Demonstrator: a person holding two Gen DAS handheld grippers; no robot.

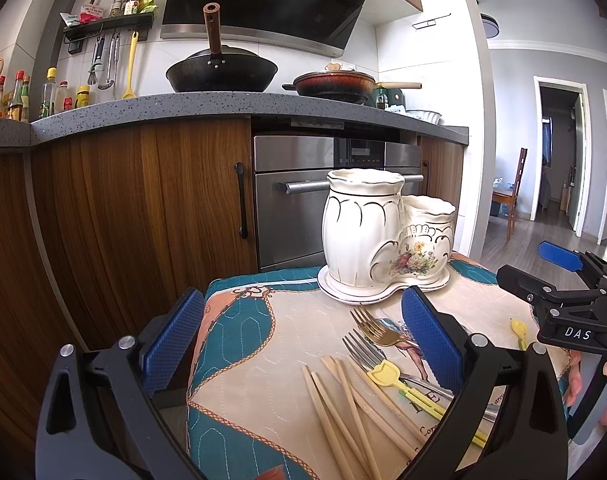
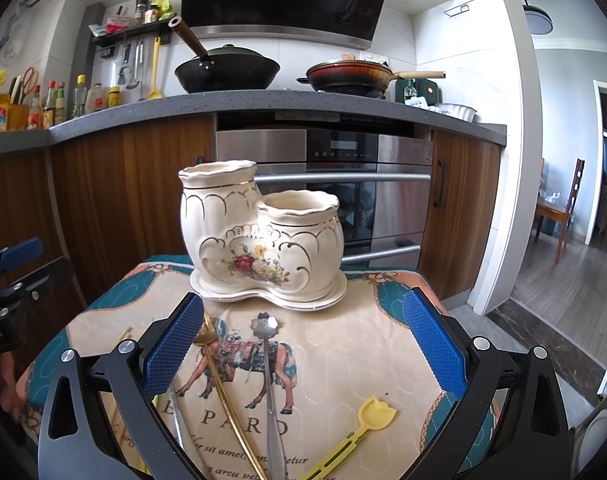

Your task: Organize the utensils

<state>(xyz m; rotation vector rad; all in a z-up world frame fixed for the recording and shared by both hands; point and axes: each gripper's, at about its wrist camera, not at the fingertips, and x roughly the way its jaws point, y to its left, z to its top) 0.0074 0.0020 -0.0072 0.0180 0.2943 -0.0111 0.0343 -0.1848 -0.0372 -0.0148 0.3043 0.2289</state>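
Observation:
A cream ceramic utensil holder [image 1: 383, 236] [image 2: 263, 236] with two empty cups stands on its saucer at the far side of a quilted horse-print mat [image 1: 263, 360] [image 2: 363, 320]. On the mat in the left wrist view lie a gold fork [image 1: 377, 328], a silver fork [image 1: 363, 350], several wooden chopsticks [image 1: 343, 408] and a yellow tulip pick [image 1: 383, 372]. My left gripper [image 1: 301, 340] hovers open above them. In the right wrist view, my right gripper [image 2: 303, 346] hangs open over a silver flower-ended spoon [image 2: 269, 380], a gold handle [image 2: 223, 384] and another yellow pick [image 2: 373, 414].
Behind the mat are wood cabinets [image 1: 143, 208] and a steel oven [image 2: 363, 184]. The grey counter [image 1: 223, 108] carries a wok [image 1: 221, 72], a pan [image 1: 335, 82] and bottles [image 1: 51, 96]. A doorway with a chair [image 2: 563, 212] lies to the right.

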